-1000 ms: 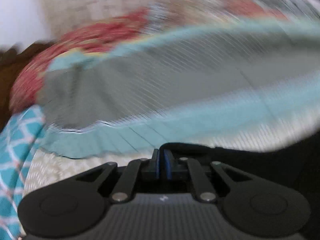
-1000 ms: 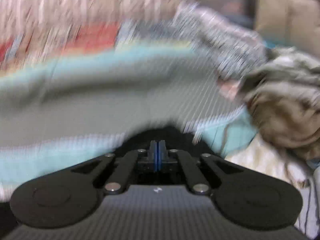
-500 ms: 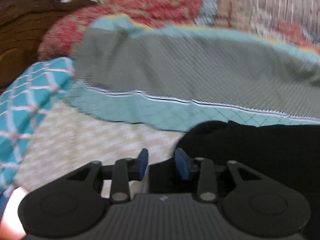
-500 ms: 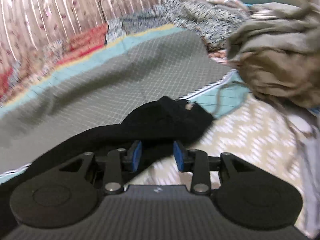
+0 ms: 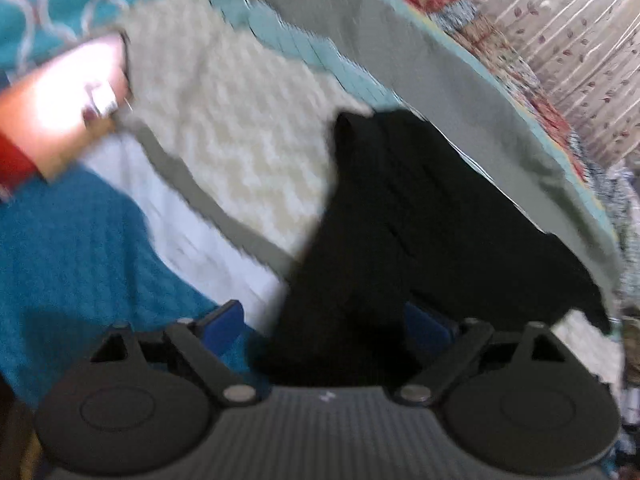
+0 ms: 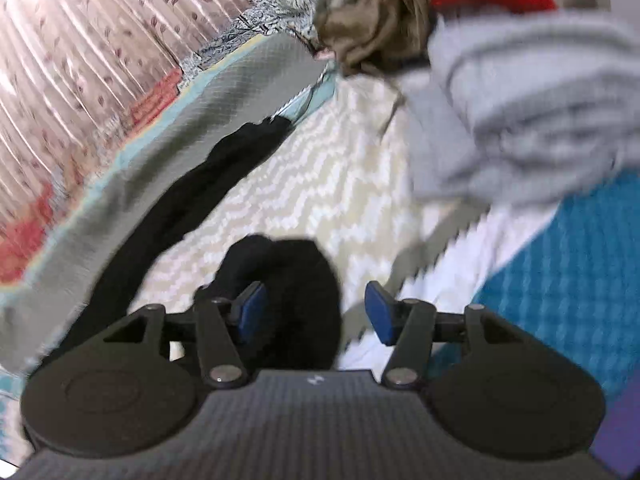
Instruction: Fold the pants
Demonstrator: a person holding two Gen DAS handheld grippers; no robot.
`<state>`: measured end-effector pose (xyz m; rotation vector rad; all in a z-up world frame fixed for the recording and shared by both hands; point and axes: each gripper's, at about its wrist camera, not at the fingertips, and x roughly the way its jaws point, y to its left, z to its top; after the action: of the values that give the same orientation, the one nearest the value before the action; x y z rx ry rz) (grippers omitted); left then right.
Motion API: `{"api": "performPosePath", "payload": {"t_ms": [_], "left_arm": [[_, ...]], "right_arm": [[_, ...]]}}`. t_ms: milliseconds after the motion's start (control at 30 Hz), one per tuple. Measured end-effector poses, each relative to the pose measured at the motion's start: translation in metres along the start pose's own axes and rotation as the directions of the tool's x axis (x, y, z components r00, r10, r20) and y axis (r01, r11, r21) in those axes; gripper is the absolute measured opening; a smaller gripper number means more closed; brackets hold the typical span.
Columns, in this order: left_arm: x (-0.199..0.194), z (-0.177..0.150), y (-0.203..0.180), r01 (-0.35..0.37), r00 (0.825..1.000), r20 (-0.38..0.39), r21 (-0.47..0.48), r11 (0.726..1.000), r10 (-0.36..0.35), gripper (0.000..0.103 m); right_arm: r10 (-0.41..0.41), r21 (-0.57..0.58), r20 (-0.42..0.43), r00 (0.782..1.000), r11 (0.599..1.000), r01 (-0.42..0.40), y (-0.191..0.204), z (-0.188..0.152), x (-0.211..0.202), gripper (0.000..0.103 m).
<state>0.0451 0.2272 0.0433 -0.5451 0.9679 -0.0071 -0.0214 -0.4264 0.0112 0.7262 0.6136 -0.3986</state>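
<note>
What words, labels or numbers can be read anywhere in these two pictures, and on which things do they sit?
No readable words or numbers in either view.
Left claw: a small pale mark on its ribbed body, too small and blurred to read.
Right claw: the same kind of small pale mark, also unreadable.
Black pants: no label or tag shows.
Bedding: patterns only, no writing.
</note>
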Motion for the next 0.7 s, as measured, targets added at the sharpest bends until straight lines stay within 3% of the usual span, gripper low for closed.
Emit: {"api": "performPosePath", "payload": {"t_ms": [33, 67, 100, 133, 167, 233, 333, 367, 400, 467, 500, 533, 567, 633, 700], "left_arm": [[0.004, -0.007, -0.004, 0.005, 1.000, -0.005, 0.000, 1.000, -0.005, 0.076], [0.008, -0.013, -0.010, -0.007, 1.000, -0.006, 0.016, 1.000, 0.007, 0.049], [0.013, -0.014, -0.017, -0.027, 1.000, -0.013, 0.041, 0.999, 0.028, 0.037], [0.015, -0.016, -0.022, -0.051, 0.999, -0.015, 0.052, 0.997, 0.052, 0.026], [0.012, -0.016, -0.025, -0.065, 0.998, -0.008, 0.052, 0.997, 0.065, 0.014], [-0.004, -0.017, -0.029, -0.064, 0.998, 0.026, 0.046, 0.997, 0.063, 0.013], [-0.034, -0.020, -0.025, -0.050, 0.996, 0.071, 0.041, 0.998, 0.047, 0.013], [-0.040, -0.022, -0.021, -0.040, 0.997, 0.071, 0.032, 0.999, 0.038, 0.013], [-0.045, -0.026, -0.017, -0.035, 0.997, 0.069, 0.024, 0.999, 0.033, 0.013], [-0.047, -0.033, -0.009, -0.044, 0.997, 0.058, 0.011, 0.999, 0.043, 0.013], [-0.045, -0.036, -0.007, -0.050, 0.998, 0.047, 0.009, 0.999, 0.050, 0.014], [-0.042, -0.039, -0.004, -0.060, 0.998, 0.036, 0.002, 0.998, 0.060, 0.017], [-0.040, -0.042, 0.000, -0.070, 0.997, 0.026, -0.010, 0.997, 0.071, 0.021], [-0.037, -0.044, 0.005, -0.076, 0.997, 0.025, -0.027, 0.997, 0.076, 0.026], [-0.038, -0.044, 0.006, -0.083, 0.996, 0.024, -0.034, 0.996, 0.084, 0.032]], "right_arm": [[0.015, 0.016, -0.017, 1.000, 1.000, -0.015, 0.000, -0.002, 0.007, 0.056], [0.018, 0.019, -0.036, 0.999, 1.000, -0.017, 0.003, -0.004, 0.014, 0.052], [0.016, 0.008, -0.049, 0.999, 1.000, -0.015, 0.008, -0.005, 0.020, 0.019], [0.008, -0.013, -0.065, 0.998, 1.000, -0.009, 0.012, 0.000, 0.026, 0.010], [-0.005, -0.016, -0.045, 0.999, 1.000, 0.004, 0.017, 0.003, 0.024, 0.010], [0.054, -0.013, 0.108, 0.993, 0.999, -0.053, 0.027, 0.013, -0.006, 0.009], [0.163, -0.078, 0.357, 0.919, 0.986, -0.145, 0.033, 0.016, -0.067, 0.009], [0.168, -0.107, 0.386, 0.907, 0.985, -0.137, 0.032, 0.015, -0.080, 0.009], [0.161, -0.124, 0.392, 0.906, 0.985, -0.121, 0.028, 0.014, -0.089, 0.010], [0.110, -0.122, 0.362, 0.926, 0.990, -0.071, 0.012, 0.002, -0.094, 0.014], [0.069, -0.103, 0.328, 0.942, 0.994, -0.037, 0.001, -0.005, -0.090, 0.023], [0.015, -0.078, 0.276, 0.961, 0.997, 0.007, -0.012, -0.015, -0.084, 0.040], [-0.048, -0.048, 0.223, 0.974, 0.997, 0.061, -0.026, -0.025, -0.077, 0.044], [-0.140, 0.018, 0.159, 0.977, 0.990, 0.139, -0.052, -0.045, -0.072, 0.044], [-0.166, 0.090, 0.147, 0.975, 0.984, 0.154, -0.069, -0.053, -0.075, 0.044]]}}
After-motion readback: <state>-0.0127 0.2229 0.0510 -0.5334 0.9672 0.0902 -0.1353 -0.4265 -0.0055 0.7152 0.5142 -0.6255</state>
